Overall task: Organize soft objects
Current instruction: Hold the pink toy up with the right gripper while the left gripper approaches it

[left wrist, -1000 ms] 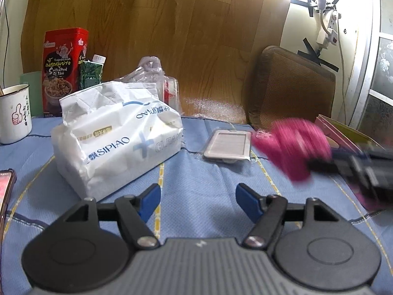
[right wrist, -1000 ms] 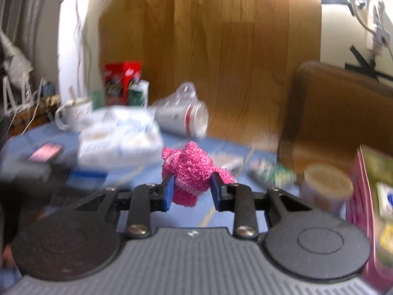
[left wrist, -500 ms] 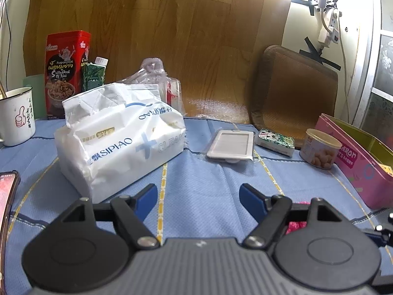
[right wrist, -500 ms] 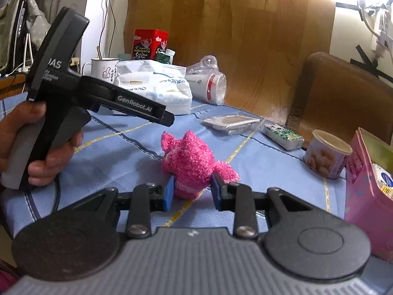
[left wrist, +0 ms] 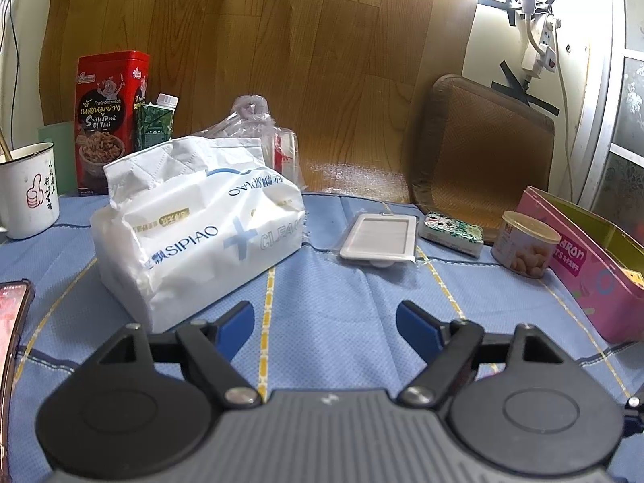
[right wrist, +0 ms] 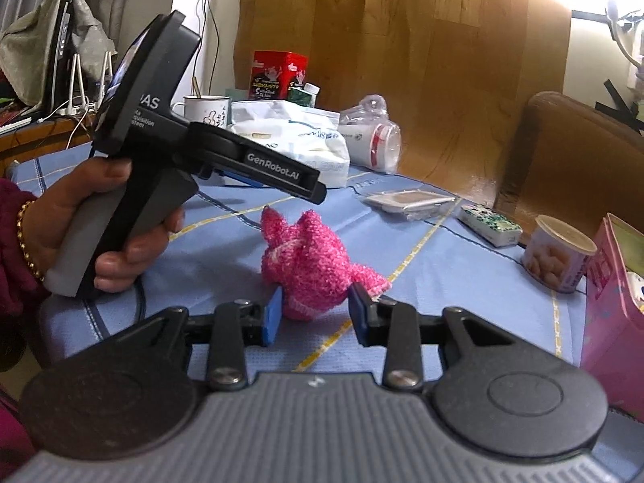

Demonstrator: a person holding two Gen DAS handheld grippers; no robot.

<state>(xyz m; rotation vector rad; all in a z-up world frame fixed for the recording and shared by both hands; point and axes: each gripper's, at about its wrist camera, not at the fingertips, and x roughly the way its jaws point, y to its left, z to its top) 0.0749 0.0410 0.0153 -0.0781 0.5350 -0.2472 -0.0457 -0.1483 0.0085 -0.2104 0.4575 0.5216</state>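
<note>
A pink knitted toy point(right wrist: 310, 257) rests on the blue tablecloth point(right wrist: 442, 281) between the blue pads of my right gripper point(right wrist: 316, 314). Its jaws are opening, and the pads stand at the toy's sides without squeezing it. My left gripper point(left wrist: 324, 314) hovers over bare cloth. Its jaws are also opening, with nothing between them. A white tissue pack point(left wrist: 193, 233) lies just ahead and to the left of it. In the right wrist view a hand point(right wrist: 112, 233) holds the left gripper point(right wrist: 314, 191) up and to the left of the toy.
A white mug point(left wrist: 28, 193), a red tin point(left wrist: 106, 120) and a bagged cup point(left wrist: 277, 141) stand at the back left. A card holder point(left wrist: 378, 237), a small patterned pack point(left wrist: 451, 231), a snack can point(left wrist: 523, 245) and an open pink box point(left wrist: 591, 257) stand right. A phone point(left wrist: 12, 322) lies at the left edge.
The right gripper brought the pink toy down onto the tablecloth beside the left gripper, and its pads have eased apart. The left jaws have spread wider while that hand stayed still.
</note>
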